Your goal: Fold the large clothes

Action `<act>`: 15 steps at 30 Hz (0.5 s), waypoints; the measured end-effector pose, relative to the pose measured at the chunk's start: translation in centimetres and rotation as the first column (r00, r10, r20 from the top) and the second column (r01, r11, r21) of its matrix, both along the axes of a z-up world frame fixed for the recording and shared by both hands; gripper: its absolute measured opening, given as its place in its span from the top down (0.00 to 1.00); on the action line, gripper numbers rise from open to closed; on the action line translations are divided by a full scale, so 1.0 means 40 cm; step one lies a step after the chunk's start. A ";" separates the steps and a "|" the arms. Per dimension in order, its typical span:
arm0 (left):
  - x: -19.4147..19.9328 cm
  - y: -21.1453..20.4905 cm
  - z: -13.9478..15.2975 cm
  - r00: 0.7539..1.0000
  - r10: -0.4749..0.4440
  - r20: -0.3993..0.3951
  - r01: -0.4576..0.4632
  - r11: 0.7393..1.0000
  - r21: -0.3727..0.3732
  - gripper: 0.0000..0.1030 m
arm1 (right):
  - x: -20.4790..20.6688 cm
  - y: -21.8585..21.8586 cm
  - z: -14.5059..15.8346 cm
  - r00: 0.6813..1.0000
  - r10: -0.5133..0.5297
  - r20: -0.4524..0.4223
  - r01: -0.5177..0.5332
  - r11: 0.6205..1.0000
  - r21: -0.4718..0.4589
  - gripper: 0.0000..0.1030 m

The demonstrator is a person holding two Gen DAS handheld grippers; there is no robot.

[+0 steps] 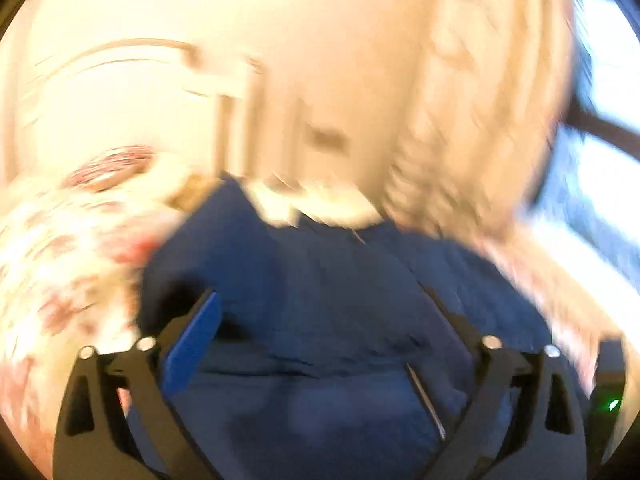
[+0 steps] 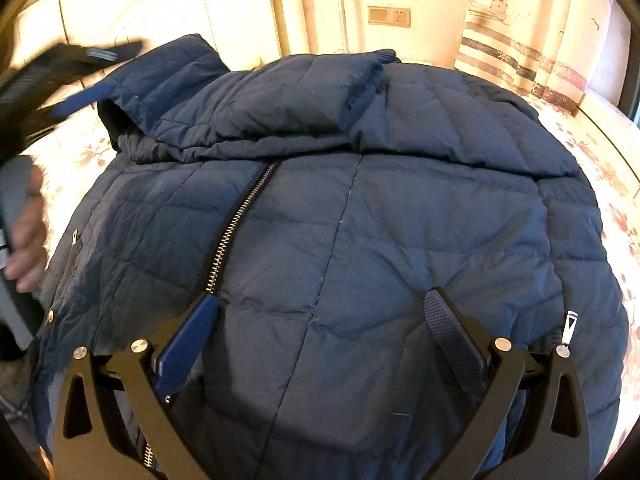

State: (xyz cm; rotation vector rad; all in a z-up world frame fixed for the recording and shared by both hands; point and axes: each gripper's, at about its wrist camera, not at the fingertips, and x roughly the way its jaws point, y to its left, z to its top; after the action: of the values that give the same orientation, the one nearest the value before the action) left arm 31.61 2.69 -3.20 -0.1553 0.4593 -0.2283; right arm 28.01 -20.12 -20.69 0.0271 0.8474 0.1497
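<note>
Lying spread across the bed is a navy quilted jacket, front side up, its metal zipper running from below the collar area down toward the near edge; one sleeve is folded across the upper chest, its cuff end lying near the middle of the far side; a silver zipper pull shows at the jacket's right edge and a snap button at its left edge; the right hand-held gripper hovers over the lower front of the jacket with its jaws spread wide and nothing between them, one blue pad beside the zipper's lower end; the left hand-held gripper is likewise wide apart over blue fabric, gripping nothing, though its own view is heavily blurred; from the right wrist view that left tool appears at the far left above the jacket's collar corner, with the person's hand at the left edge; the bedsheet under the jacket is pale with a reddish floral print; beyond stand a cream headboard, a wall socket, and a curtain printed with boats and stripes.
</note>
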 end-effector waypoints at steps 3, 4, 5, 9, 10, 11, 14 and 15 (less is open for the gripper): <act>0.005 0.156 -0.059 0.966 0.240 -0.096 -0.248 0.964 -0.091 0.05 | 0.000 0.004 -0.001 1.000 -0.001 0.000 0.001 1.000 -0.005 0.04; 0.018 0.190 -0.081 0.950 0.278 -0.144 -0.294 0.951 -0.100 0.07 | -0.001 0.004 -0.001 1.000 -0.001 0.000 0.001 1.000 -0.005 0.04; 0.032 0.230 -0.112 0.926 0.309 -0.215 -0.339 0.933 -0.119 0.18 | -0.001 0.004 -0.002 1.000 -0.001 0.001 0.001 1.000 -0.006 0.04; 0.044 0.298 -0.187 0.893 0.283 -0.348 -0.364 0.911 -0.193 0.23 | 0.000 0.006 -0.002 1.000 -0.002 -0.001 0.002 1.000 -0.010 0.04; 0.049 0.290 -0.186 0.897 0.276 -0.345 -0.351 0.919 -0.177 0.23 | 0.000 0.007 -0.002 1.000 -0.003 -0.001 0.003 1.000 -0.011 0.04; 0.052 0.274 -0.188 0.900 0.269 -0.342 -0.337 0.929 -0.155 0.23 | -0.001 0.008 -0.002 1.000 -0.002 -0.001 0.002 1.000 -0.012 0.04; 0.094 0.205 -0.169 0.901 0.253 -0.352 -0.294 0.954 -0.068 0.22 | 0.000 0.008 -0.003 1.000 -0.003 -0.002 0.003 1.000 -0.016 0.04; 0.110 0.188 -0.166 0.896 0.263 -0.358 -0.293 0.955 -0.032 0.21 | -0.001 0.008 -0.003 1.000 -0.003 -0.002 0.003 1.000 -0.018 0.04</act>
State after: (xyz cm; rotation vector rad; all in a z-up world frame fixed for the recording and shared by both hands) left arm 36.03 10.21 -9.85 -0.3471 0.7763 0.0662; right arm 27.99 -19.79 -20.79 0.0115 0.8507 0.1396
